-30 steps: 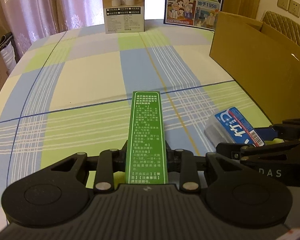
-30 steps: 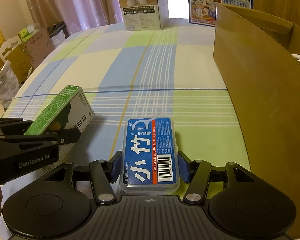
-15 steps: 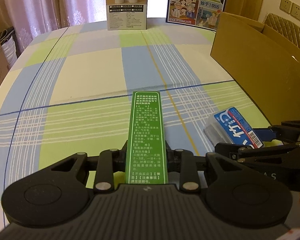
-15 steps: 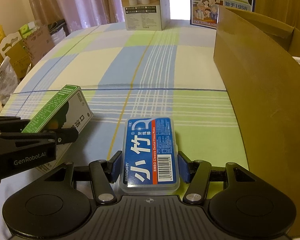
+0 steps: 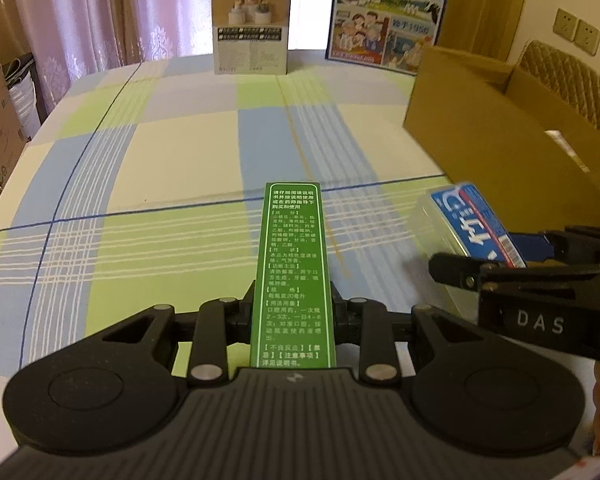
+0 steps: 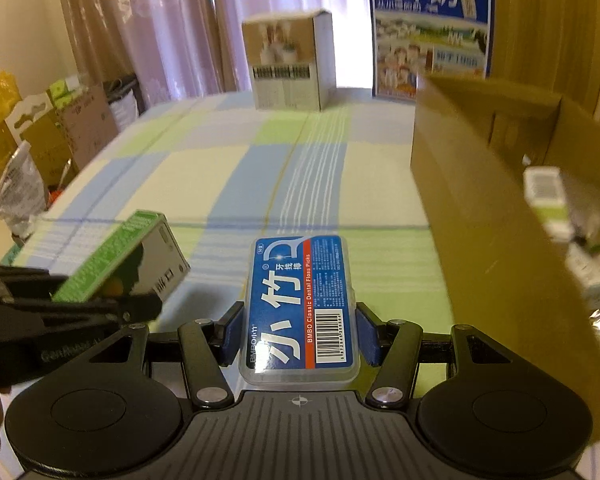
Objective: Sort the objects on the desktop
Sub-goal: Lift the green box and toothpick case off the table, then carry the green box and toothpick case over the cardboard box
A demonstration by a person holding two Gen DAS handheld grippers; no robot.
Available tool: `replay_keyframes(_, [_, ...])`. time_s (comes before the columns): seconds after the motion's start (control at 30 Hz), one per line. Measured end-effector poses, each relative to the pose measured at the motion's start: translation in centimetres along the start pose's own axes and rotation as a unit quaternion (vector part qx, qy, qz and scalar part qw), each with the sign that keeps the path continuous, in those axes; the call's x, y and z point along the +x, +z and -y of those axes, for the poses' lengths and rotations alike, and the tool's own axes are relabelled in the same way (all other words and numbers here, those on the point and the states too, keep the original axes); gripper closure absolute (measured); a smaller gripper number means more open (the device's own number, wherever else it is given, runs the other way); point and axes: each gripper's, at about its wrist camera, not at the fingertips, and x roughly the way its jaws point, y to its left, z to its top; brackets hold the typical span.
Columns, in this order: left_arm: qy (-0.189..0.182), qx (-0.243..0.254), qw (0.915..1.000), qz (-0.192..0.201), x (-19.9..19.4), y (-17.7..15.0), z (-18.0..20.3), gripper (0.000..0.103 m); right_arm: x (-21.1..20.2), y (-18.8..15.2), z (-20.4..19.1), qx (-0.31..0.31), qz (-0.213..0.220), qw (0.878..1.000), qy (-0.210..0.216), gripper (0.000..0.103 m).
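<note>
At the far left, your left gripper (image 5: 293, 312) was clamped on the green box (image 5: 294, 264), jaws pressed against its two long sides, the box pointing straight ahead and held clear above the checked tablecloth (image 5: 172, 184). In the right wrist view the same box (image 6: 120, 256) sat tilted in that gripper, just beside your other load.

Moving right, your right gripper (image 6: 298, 336) gripped the floss case (image 6: 300, 304) by its sides, blue pads tight against the clear plastic, label up. It too was off the table, near the carton's (image 6: 480, 216) near wall but apart from it.

Furthest right, the open carton stood on the table with a few small packs (image 6: 548, 200) already lying inside.

You were, I judge, in the carry step: both items were lifted and neither was yet over the opening. The next move would call for raising each load above the carton's rim, the floss case first since it was closer, then parting the jaws only once the item hung over the inside. You would have needed to keep the two grippers from knocking together, as they were close.
</note>
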Motion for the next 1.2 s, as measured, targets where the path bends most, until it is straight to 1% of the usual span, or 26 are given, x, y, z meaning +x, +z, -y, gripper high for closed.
replay_keyframes(0.33, [-0.013, -0.004, 0.9995, 0.03, -6.3, -0.2, 4.1, 0.078, -7.4, 1.3, 0.0, 0.012, 0.045, 0.999, -0.003, 0.049])
replay_keyframes(0.57, [-0.019, 0.0, 0.999, 0.039, -9.7, -1.1, 6.4, 0.078, -12.8, 0.7, 0.7, 0.016, 0.067, 0.998, -0.005, 0.049])
replay_keyframes(0.67, [-0.026, -0.001, 0.9986, 0.045, -11.0, -1.6, 7.4, 0.078, -14.7, 0.3, 1.0, 0.011, 0.072, 0.997, -0.004, 0.049])
replay_keyframes(0.97, [-0.043, 0.007, 0.997, 0.063, -14.3, -2.0, 9.9, 0.078, -19.3, -1.5, 3.3, 0.01, 0.085, 0.996, -0.011, 0.049])
replay_keyframes(1.2, [-0.064, 0.018, 0.9957, 0.065, -15.0, -2.1, 12.2, 0.078, -21.6, -2.2, 5.4, 0.014, 0.09, 0.995, -0.028, 0.049])
